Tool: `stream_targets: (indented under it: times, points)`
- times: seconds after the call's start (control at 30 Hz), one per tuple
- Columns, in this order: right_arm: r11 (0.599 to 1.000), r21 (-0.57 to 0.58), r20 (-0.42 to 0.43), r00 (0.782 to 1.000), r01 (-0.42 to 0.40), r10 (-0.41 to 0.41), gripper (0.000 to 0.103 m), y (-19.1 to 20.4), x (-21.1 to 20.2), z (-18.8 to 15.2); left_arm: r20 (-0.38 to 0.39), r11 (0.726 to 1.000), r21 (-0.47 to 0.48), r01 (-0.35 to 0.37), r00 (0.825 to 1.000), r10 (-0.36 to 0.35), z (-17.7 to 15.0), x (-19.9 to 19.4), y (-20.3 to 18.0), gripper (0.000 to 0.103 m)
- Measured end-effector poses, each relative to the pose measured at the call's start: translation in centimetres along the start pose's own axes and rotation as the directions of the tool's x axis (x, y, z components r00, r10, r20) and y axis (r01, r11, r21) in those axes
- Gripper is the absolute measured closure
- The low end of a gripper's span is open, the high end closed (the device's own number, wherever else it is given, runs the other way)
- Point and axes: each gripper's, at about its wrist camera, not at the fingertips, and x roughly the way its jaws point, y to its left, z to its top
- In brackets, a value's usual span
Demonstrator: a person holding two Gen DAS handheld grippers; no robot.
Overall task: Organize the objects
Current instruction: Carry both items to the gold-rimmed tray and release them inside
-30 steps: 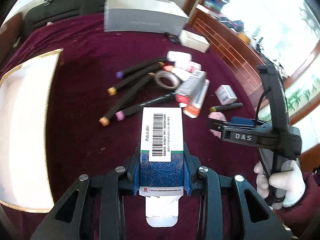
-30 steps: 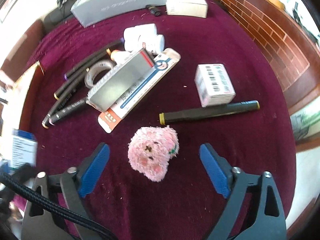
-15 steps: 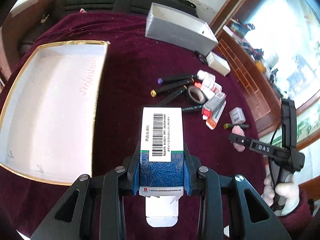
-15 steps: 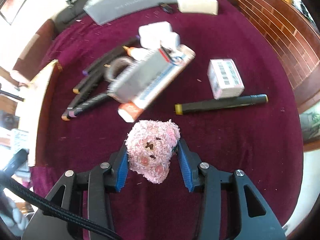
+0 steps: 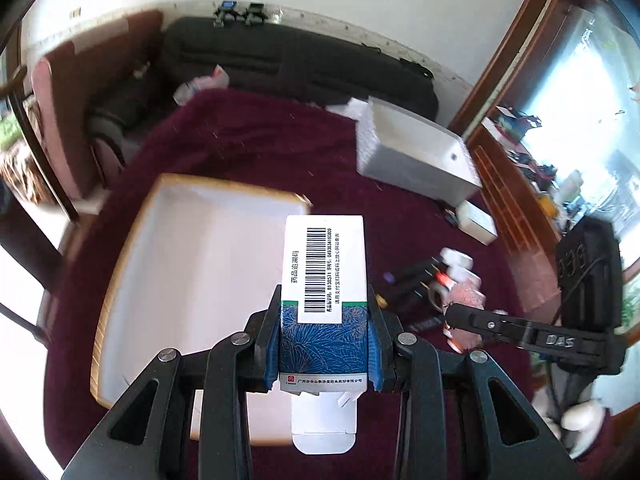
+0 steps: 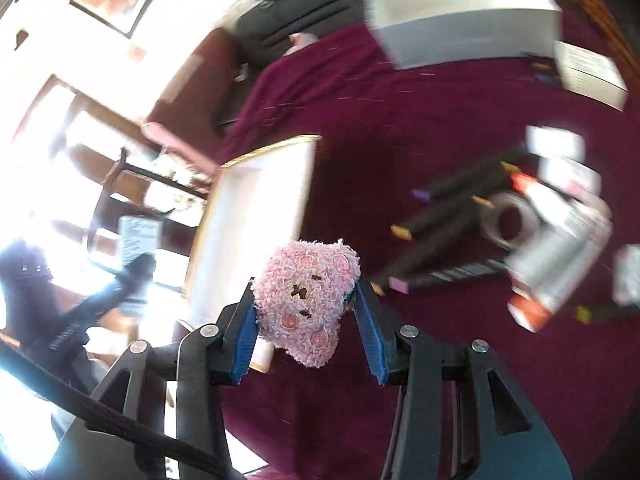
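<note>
Holding both loads for drop-off: my left gripper (image 5: 324, 344) clamps the blue-and-white barcoded medicine carton (image 5: 324, 300) above the gold-rimmed white tray's (image 5: 132, 240) right edge; my right gripper (image 6: 306, 326) pinches the fluffy pink plush toy (image 6: 306, 300) nearby, markers left on the maroon tablecloth (image 6: 400, 120).

From the right wrist, the markers (image 6: 448, 216), tape roll (image 6: 510, 220) and boxes at 3 o'clock are smeared by motion blur. The medicine box (image 5: 325, 296) hides part of the white tray (image 5: 192, 280); its small print is illegible.
</note>
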Motion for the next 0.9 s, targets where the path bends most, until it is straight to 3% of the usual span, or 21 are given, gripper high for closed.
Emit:
stream_targets:
  times: [0.2,0.33,0.5,0.77,0.9]
  points:
    - [1.0,0.002,-0.048,0.999,-0.001,0.001,0.059,4.2,7.4,5.4,-0.03,0.999,-0.036,-0.012,1.0,0.011,3.1,5.2,5.0,0.074]
    - [0.995,-0.036,-0.069,0.993,0.092,-0.095,0.059,5.8,12.4,7.9,-0.06,0.997,-0.066,-0.031,0.998,0.027,4.0,9.7,7.9,0.074]
    - [0.979,-0.035,-0.1,0.974,0.2,-0.203,0.059,4.8,17.9,10.2,-0.113,0.995,-0.092,-0.03,0.993,0.019,4.4,14.8,11.0,0.074]
    - [0.944,-0.032,-0.096,0.939,0.33,-0.331,0.059,3.9,21.4,12.0,-0.144,0.998,-0.052,0.023,0.989,-0.03,4.8,19.2,11.7,0.074]
    - [0.936,-0.023,-0.1,0.931,0.352,-0.352,0.059,3.5,21.7,12.4,-0.163,0.998,-0.05,0.046,0.985,-0.054,4.7,20.6,11.4,0.074]
